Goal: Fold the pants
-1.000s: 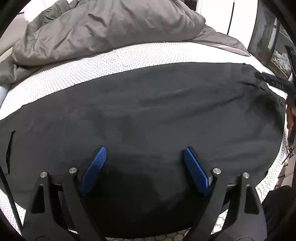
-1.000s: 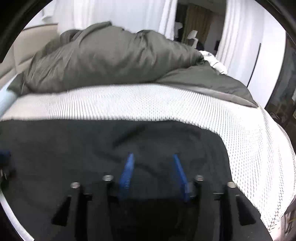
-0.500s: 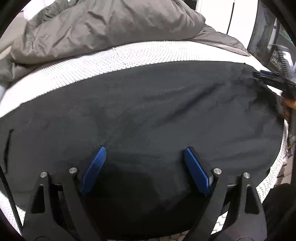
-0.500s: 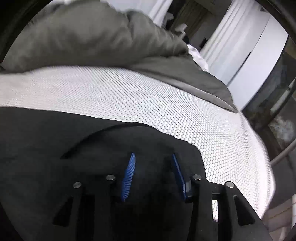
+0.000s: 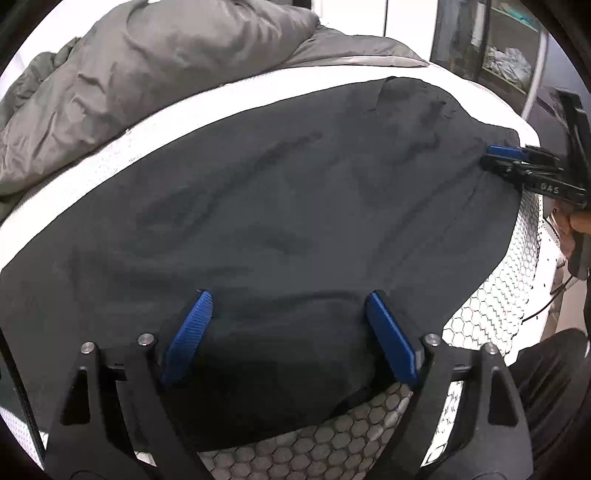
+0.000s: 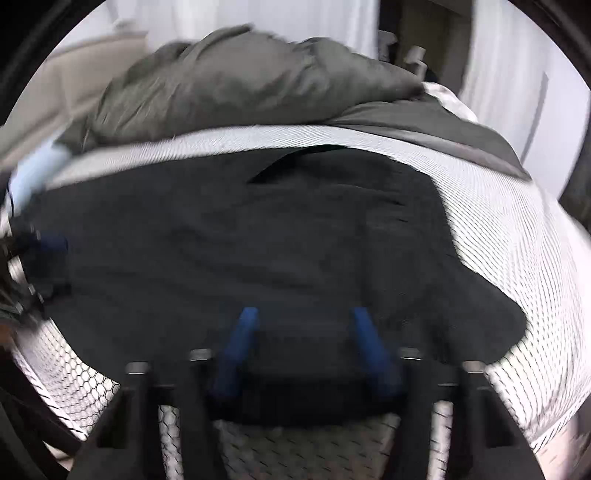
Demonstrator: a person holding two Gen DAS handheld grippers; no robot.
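While the pants (image 5: 280, 206) lie spread along the bed's (image 5: 491, 314) near edge, the left gripper (image 5: 288, 325) hangs wide open and the right gripper (image 6: 303, 343), jaws just narrowing, pinches nothing yet; next, each likely must seize the near hem.

A bedroom in a home. A bed (image 5: 495, 310) with a white honeycomb-patterned mattress cover fills both views, and a rumpled grey duvet (image 5: 166, 74) is heaped at its far end. White curtains (image 6: 258, 22) hang behind it, and a glass-fronted cabinet (image 5: 502, 55) with shelves stands off the bed's far corner.
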